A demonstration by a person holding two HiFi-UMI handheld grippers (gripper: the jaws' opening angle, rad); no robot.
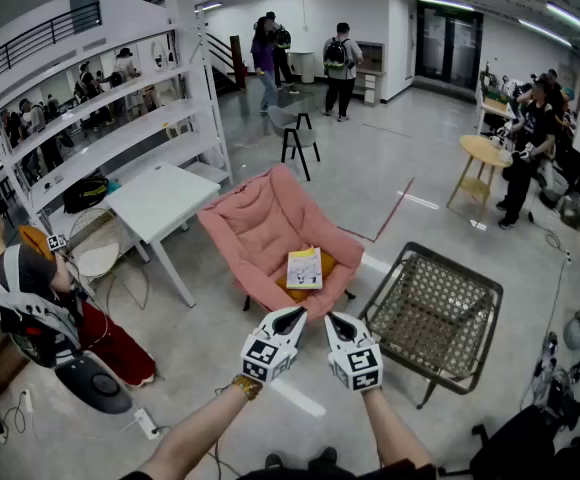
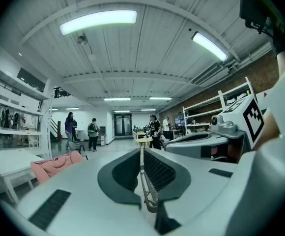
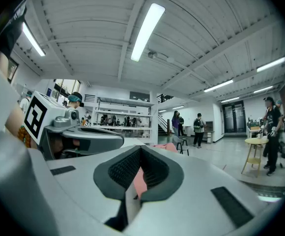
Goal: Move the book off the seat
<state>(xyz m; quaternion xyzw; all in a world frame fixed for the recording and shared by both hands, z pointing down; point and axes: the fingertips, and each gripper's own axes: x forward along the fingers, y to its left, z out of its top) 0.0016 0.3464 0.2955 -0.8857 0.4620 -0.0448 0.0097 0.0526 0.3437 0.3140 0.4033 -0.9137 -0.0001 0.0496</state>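
Observation:
A yellow and white book point(image 1: 304, 268) lies flat on an orange cushion on the seat of the pink padded chair point(image 1: 260, 223). Both grippers hover side by side just short of the chair's front edge, pointing at it. The left gripper point(image 1: 292, 316) is shut with nothing in it, and its tips meet in the left gripper view point(image 2: 142, 151). The right gripper point(image 1: 332, 319) is shut and empty too, with its jaws closed together point(image 3: 141, 149). A strip of the pink chair point(image 3: 137, 181) shows behind the right gripper's jaws. Neither gripper touches the book.
A woven rattan chair point(image 1: 435, 308) stands right of the pink chair. A white table point(image 1: 160, 200) and white shelving point(image 1: 100, 118) are on the left. A person point(image 1: 30, 298) sits at the far left. A black stool point(image 1: 298, 138) and several people stand farther back.

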